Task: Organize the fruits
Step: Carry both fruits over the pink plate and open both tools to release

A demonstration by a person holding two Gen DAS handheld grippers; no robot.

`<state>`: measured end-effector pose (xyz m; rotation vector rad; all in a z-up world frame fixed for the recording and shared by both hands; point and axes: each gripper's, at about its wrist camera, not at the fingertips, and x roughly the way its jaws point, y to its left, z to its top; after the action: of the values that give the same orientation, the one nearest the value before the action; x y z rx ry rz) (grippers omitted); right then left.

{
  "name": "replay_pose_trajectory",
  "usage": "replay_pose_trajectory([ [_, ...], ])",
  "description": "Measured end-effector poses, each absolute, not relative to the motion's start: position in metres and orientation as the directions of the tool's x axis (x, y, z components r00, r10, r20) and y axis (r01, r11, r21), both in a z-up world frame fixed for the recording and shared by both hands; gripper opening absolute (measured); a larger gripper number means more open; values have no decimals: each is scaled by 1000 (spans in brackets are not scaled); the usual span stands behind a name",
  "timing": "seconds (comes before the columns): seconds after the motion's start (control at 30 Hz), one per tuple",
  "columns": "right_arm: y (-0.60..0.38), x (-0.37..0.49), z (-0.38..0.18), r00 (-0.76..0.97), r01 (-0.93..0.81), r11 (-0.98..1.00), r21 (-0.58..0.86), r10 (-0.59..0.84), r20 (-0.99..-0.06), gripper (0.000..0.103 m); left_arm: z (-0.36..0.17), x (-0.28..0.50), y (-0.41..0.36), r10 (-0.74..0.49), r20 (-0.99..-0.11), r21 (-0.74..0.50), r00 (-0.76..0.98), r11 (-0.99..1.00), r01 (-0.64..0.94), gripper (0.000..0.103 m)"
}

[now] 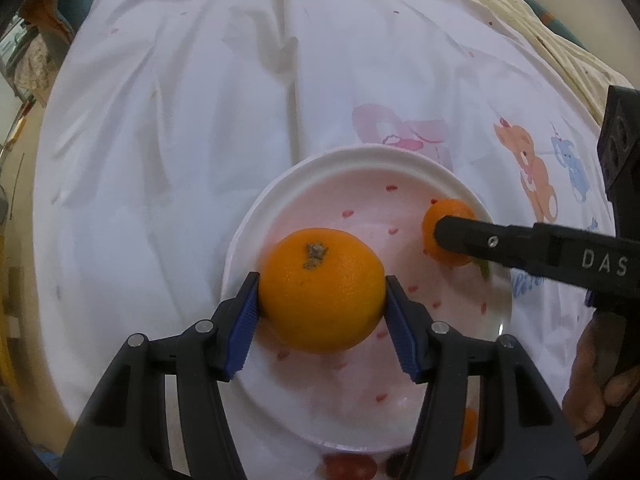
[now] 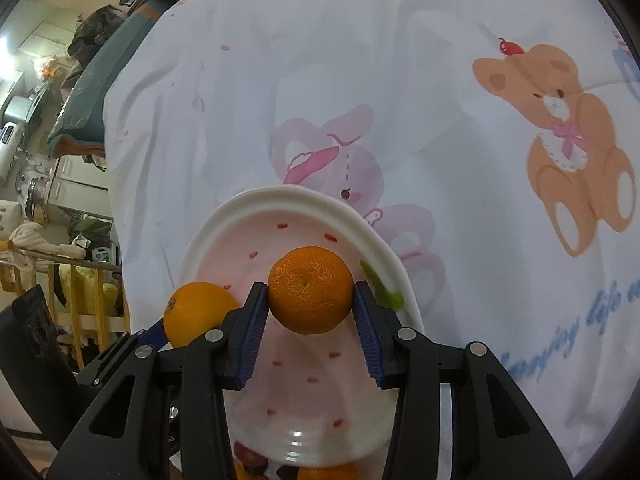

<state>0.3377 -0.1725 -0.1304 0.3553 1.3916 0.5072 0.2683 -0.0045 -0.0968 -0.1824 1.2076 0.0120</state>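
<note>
My left gripper (image 1: 322, 292) is shut on a large orange (image 1: 322, 290) with its stem up, held over the pink plate (image 1: 360, 156) with red specks. My right gripper (image 2: 310, 296) is shut on a smaller tangerine (image 2: 310, 290) over the same plate (image 2: 288, 196). The large orange (image 2: 198, 312) shows at the left in the right wrist view. The tangerine (image 1: 446, 216) and the right gripper's finger (image 1: 500, 242) show at the plate's right side in the left wrist view. A green leaf (image 2: 382, 286) hangs beside the tangerine.
The plate lies on a white cloth (image 1: 180, 140) printed with a bear (image 2: 560, 140) and pink figures. More fruit, orange and dark red (image 2: 256, 460), lies at the plate's near edge. Furniture and clutter (image 2: 48, 160) stand beyond the cloth's left edge.
</note>
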Motion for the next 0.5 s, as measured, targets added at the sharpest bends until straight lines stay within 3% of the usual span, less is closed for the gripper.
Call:
replay_pose_trajectory([
  [0.37, -172, 344, -141, 65, -120, 824, 553, 562, -824, 48, -100, 280, -11, -97, -925, -131, 368, 989, -69, 60],
  [0.5, -173, 345, -136, 80, -119, 817, 565, 575, -814, 63, -99, 276, -8, -92, -929, -129, 358, 988, -79, 79],
])
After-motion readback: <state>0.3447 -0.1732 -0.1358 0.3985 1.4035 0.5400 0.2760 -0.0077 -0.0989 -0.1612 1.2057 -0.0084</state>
